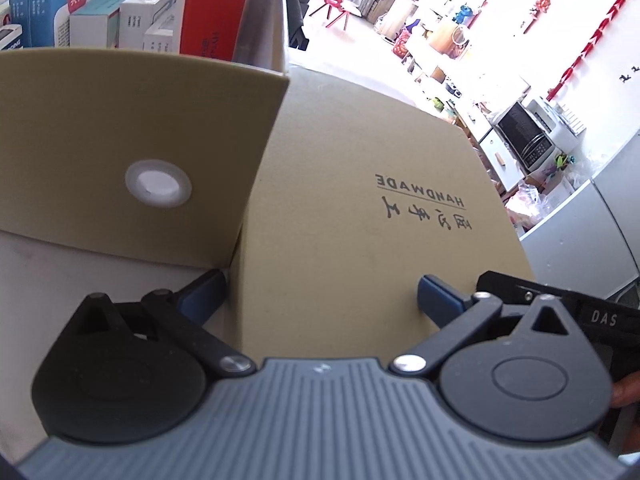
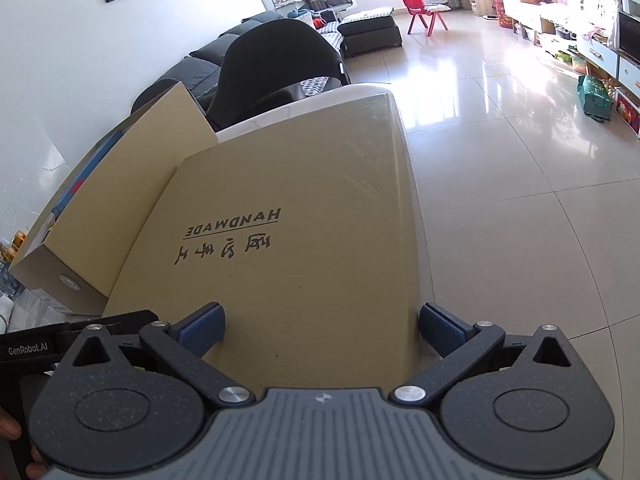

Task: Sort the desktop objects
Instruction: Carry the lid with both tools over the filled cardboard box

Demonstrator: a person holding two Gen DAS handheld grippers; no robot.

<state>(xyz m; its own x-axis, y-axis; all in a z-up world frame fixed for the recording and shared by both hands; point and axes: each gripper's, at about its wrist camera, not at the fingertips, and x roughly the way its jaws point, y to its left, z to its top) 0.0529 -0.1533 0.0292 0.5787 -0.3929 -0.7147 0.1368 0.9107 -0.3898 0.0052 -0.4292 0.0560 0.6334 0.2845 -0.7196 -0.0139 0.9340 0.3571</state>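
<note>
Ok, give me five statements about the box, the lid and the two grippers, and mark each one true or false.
1. The open box holds several upright packages. True.
2. The HANDMADE lid sits closed on top of the box. False: it lies flat beside the box, which is open.
3. The left gripper has its fingers spread wide. True.
4. The right gripper is shut on a red packet. False: its fingers are apart, over the lid's near edge.
5. A round white disc marks the box's near wall. True.
</note>
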